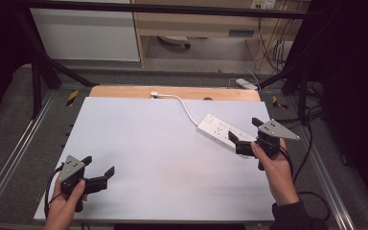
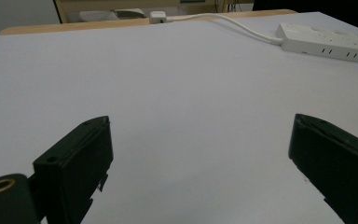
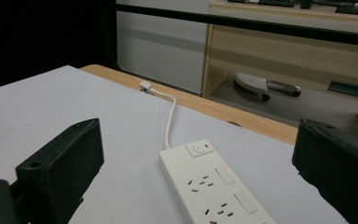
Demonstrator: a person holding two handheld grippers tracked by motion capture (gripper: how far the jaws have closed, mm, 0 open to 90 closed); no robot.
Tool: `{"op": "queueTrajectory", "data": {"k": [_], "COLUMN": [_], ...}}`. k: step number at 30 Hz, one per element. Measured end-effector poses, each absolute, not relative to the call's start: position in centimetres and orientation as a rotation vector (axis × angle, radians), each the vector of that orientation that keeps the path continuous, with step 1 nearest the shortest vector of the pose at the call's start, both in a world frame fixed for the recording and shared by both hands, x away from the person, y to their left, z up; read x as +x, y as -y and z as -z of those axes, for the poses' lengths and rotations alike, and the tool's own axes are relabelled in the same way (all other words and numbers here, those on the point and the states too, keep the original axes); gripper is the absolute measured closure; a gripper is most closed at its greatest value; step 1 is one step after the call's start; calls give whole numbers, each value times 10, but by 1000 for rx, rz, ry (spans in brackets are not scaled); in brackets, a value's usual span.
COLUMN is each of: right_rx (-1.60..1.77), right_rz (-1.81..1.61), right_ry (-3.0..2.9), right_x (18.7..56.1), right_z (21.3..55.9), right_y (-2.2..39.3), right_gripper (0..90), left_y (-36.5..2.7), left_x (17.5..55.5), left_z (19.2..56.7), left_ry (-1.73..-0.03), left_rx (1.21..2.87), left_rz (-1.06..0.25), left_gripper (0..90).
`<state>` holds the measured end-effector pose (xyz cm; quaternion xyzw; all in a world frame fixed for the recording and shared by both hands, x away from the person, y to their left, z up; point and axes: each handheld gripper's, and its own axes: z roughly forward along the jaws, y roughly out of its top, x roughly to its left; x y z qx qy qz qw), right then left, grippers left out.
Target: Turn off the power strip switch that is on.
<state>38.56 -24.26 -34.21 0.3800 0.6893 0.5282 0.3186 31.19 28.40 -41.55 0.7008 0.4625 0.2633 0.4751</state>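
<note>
Power strip (image 1: pixel 223 132), white, lies flat on the right half of the white table top (image 1: pixel 148 158), set diagonally, its white cable (image 1: pixel 184 106) running back to a plug (image 1: pixel 155 94) at the far edge. In the high view the right gripper (image 1: pixel 245 131) sits at the strip's near end, jaws spread wide, one to either side of it; contact cannot be confirmed. The right gripper view shows the strip's switch (image 3: pixel 199 148) and sockets between the parted jaws. The right hand (image 1: pixel 277 167) grips the handle from behind, forearm coming in from below. The left gripper (image 1: pixel 98 166), jaws also wide apart and holding nothing, is held by the left hand (image 1: pixel 67 203) at the near left corner, well apart from the strip. Beyond the table: a wooden strip (image 1: pixel 124 91), black frame rails (image 1: pixel 172 8), wooden shelving (image 1: pixel 196 24).
</note>
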Motion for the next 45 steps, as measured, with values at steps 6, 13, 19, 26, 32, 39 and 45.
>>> {"op": "queueTrajectory", "data": {"k": [6, 13, 19, 26, 32, 39, 45], "right_rx": [1000, 1002, 1016, 1052, 1103, 1158, 1192], "right_rz": [-1379, -1378, -1376, -1387, -1406, -1384, -1351], "right_ry": [-1803, -1783, -1764, -1739, -1734, -1754, -1823], "right_x": [379, 370, 359, 350, 346, 346, 348], "right_z": [344, 347, 358, 372, 388, 409, 431], "right_y": [247, 255, 267, 283, 298, 307, 305], "right_gripper": [26, 26, 26, 23, 25, 25, 28], "left_y": [-285, -285, -286, -287, -286, -286, -286], "left_x": [311, 311, 311, 311, 311, 311, 310], "left_z": [414, 415, 414, 414, 415, 415, 415], "left_ry": [-1127, -1130, -1129, -1130, -1130, -1131, -1128], "left_rx": [1708, 1704, 1705, 1704, 1701, 1703, 1705], "left_rz": [-650, -650, -651, -655, -653, -653, -653], "left_gripper": [65, 64, 64, 64, 64, 64, 64]}}
